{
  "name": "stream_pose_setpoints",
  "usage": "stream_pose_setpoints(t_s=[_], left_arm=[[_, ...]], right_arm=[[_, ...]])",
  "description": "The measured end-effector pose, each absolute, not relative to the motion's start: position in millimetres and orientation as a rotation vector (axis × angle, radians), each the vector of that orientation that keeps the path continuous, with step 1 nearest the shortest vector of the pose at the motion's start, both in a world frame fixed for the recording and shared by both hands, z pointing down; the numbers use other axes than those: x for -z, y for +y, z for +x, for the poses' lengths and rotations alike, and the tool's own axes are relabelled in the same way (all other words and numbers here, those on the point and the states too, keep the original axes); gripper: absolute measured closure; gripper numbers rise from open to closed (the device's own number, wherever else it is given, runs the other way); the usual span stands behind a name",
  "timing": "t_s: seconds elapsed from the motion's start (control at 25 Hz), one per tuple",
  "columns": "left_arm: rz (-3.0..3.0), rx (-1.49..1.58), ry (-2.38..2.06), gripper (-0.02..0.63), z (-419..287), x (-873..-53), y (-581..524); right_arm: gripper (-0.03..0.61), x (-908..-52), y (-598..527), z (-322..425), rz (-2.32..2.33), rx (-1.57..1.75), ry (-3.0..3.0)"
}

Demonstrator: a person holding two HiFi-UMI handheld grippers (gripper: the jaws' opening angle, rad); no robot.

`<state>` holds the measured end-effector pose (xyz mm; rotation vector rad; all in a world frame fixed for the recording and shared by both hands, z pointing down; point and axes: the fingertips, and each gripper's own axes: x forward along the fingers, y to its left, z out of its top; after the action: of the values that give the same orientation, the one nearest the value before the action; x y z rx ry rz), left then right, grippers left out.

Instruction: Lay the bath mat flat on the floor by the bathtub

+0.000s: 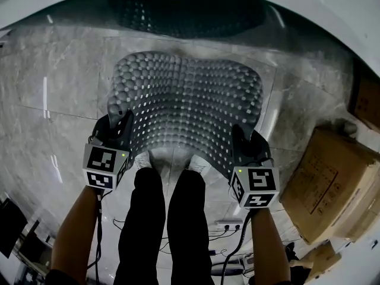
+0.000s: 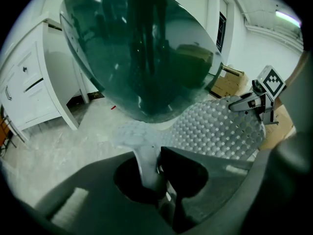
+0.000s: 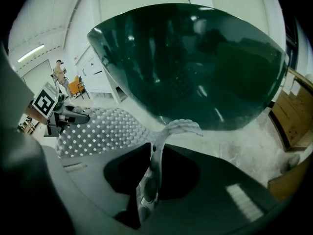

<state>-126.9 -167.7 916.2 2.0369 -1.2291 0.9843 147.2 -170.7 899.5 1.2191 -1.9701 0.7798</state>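
A grey bath mat (image 1: 185, 103) studded with round bumps hangs stretched between both grippers, above the marble floor in front of the dark bathtub (image 1: 190, 10). My left gripper (image 1: 119, 126) is shut on the mat's near left corner, and my right gripper (image 1: 243, 138) is shut on its near right corner. In the left gripper view the mat's edge (image 2: 146, 165) runs down between the jaws; the bumpy sheet (image 2: 215, 129) spreads to the right. In the right gripper view the pinched edge (image 3: 154, 165) stands between the jaws, with the tub (image 3: 195, 62) beyond.
Cardboard boxes (image 1: 329, 180) stand at the right of the floor. A white cabinet (image 2: 29, 82) stands left of the tub. Cables and a power strip (image 1: 228, 224) lie behind the person's legs (image 1: 166, 218).
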Motion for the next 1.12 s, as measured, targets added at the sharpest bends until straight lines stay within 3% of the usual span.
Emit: stream_pose_setpoints(t_s=[1.12], left_arm=[[1.969,-1.069,-1.16,0.575,-131,-948,-167]], right_arm=[[0.502,-931,-165,151,1.152,-0.835,-1.909]])
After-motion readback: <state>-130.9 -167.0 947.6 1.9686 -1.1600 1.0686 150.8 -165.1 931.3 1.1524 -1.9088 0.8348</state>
